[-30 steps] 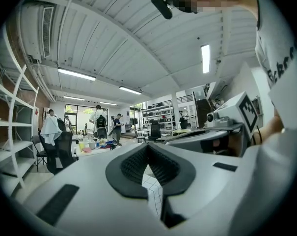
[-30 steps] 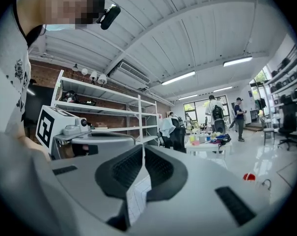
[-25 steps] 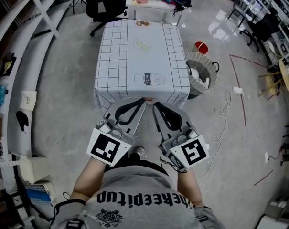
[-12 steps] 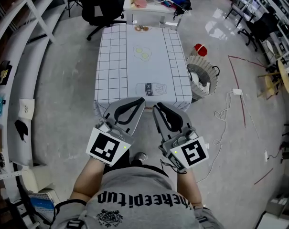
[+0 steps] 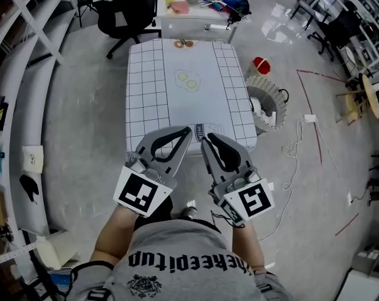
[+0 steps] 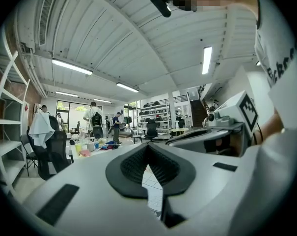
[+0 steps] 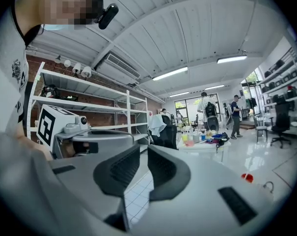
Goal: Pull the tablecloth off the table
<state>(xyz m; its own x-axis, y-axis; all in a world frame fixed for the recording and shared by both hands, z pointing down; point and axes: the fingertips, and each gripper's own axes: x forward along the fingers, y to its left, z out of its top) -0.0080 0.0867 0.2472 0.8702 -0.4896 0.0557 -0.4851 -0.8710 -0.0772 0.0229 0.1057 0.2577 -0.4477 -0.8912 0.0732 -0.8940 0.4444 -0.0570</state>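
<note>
Head view: left tongs (image 5: 188, 130) and right tongs (image 5: 205, 139) cover the cloth's (image 5: 189, 86) near edge and most of the print (image 5: 199, 128) there. Can't tell if either tip touches cloth. Items on the far bench (image 5: 189, 27) are too small to name. Person (image 5: 183, 262) is cut off at the bottom edge. Left gripper view: only a sliver of cloth shows below the closed jaws. Right gripper view: jaws have just been opening, and only a strip of cloth shows in the gap.

light: bright, ceiling strips (image 6: 206, 59) | floor (image 5: 288, 37) glare | edges: fisheye-warped, dark-vignetted | foreground: blurred
</note>
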